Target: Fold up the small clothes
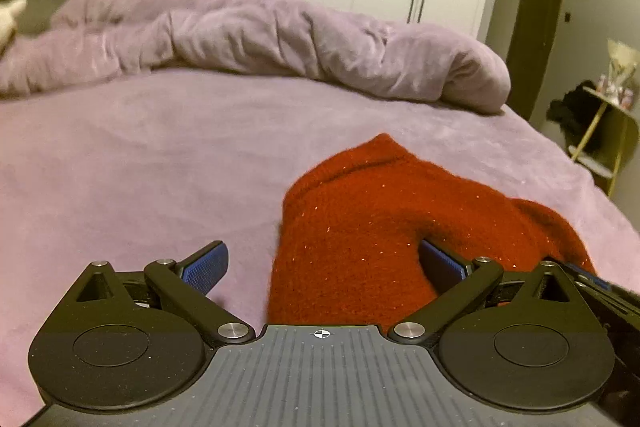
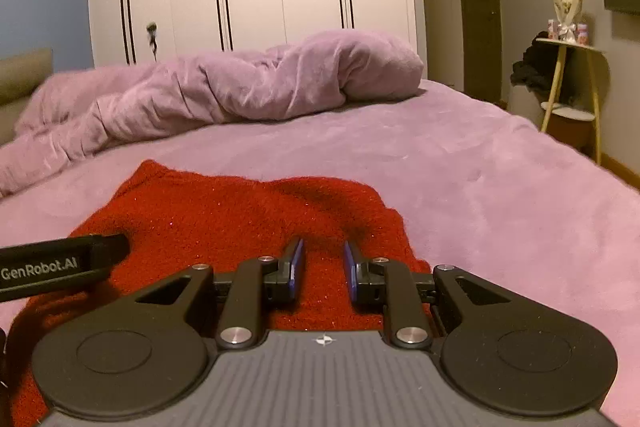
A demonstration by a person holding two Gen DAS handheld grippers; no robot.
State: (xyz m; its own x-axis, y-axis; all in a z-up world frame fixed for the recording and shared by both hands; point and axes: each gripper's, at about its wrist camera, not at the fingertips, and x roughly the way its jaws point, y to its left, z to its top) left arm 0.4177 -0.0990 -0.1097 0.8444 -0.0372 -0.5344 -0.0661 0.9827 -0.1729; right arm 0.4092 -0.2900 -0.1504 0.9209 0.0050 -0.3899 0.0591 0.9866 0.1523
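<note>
One red knit garment (image 2: pixel 240 223) lies rumpled on the near part of the purple bedsheet (image 2: pixel 500 187), so we judge it spread for folding. Our left gripper (image 1: pixel 324 263) stands fully released, its right finger pressing the knit. Our right gripper (image 2: pixel 323 259) hovers over the garment's near edge, jaws narrowed; whether they pinch fabric we cannot tell.

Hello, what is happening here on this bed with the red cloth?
A person is working with two handheld claws on a small red knitted garment that lies on the purple bed cover. The left claw stands wide open at the garment's near left edge, gripping nothing. The right claw is low over the garment, its jaws narrowed with a gap between them; whether it pinches fabric is not clear. The garment looks rumpled, not neatly folded.
</note>
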